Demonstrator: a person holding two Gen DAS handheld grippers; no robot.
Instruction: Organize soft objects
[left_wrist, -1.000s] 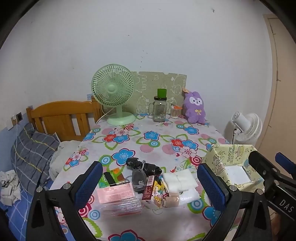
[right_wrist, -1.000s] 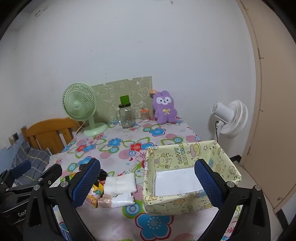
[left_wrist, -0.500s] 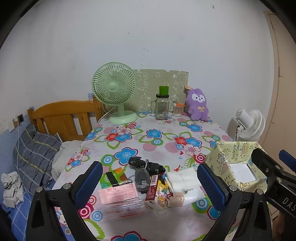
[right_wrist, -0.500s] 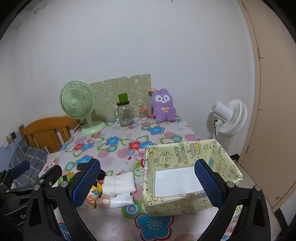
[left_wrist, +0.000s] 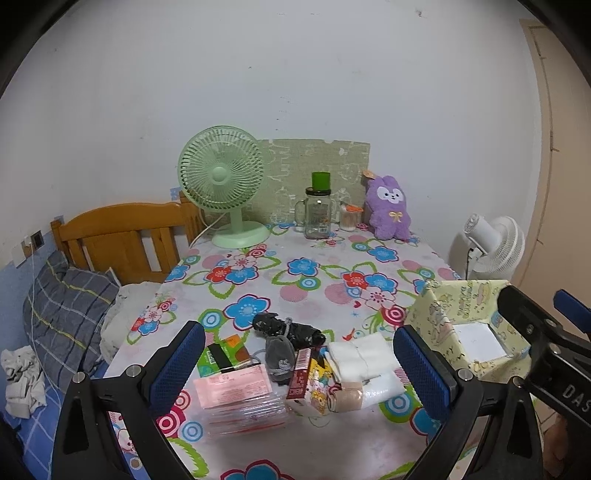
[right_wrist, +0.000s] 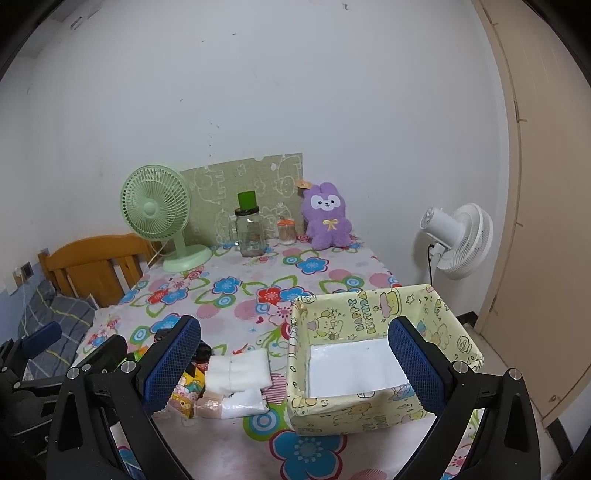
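Note:
A pile of small items lies near the table's front edge: a pink packet (left_wrist: 233, 388), a folded white cloth (left_wrist: 360, 355) (right_wrist: 236, 371), a grey pouch (left_wrist: 279, 357), a black bundle (left_wrist: 288, 326), a cartoon-print packet (left_wrist: 318, 384) and a beige roll (left_wrist: 346, 397). A yellow cartoon-print box (right_wrist: 380, 363) (left_wrist: 469, 325) stands open on the right with a white sheet inside. My left gripper (left_wrist: 301, 367) is open and empty above the pile. My right gripper (right_wrist: 293, 367) is open and empty in front of the box.
At the back of the floral table (left_wrist: 317, 288) stand a green fan (left_wrist: 221, 181), a glass jar with green lid (left_wrist: 317, 210), a small orange-lidded jar (left_wrist: 349, 218) and a purple plush rabbit (left_wrist: 388, 208). A wooden bed (left_wrist: 122, 236) is left, a white fan (right_wrist: 456, 240) right.
Both grippers have drawn back and risen slightly; the table items look smaller and lower in both views. Nothing on the table has moved.

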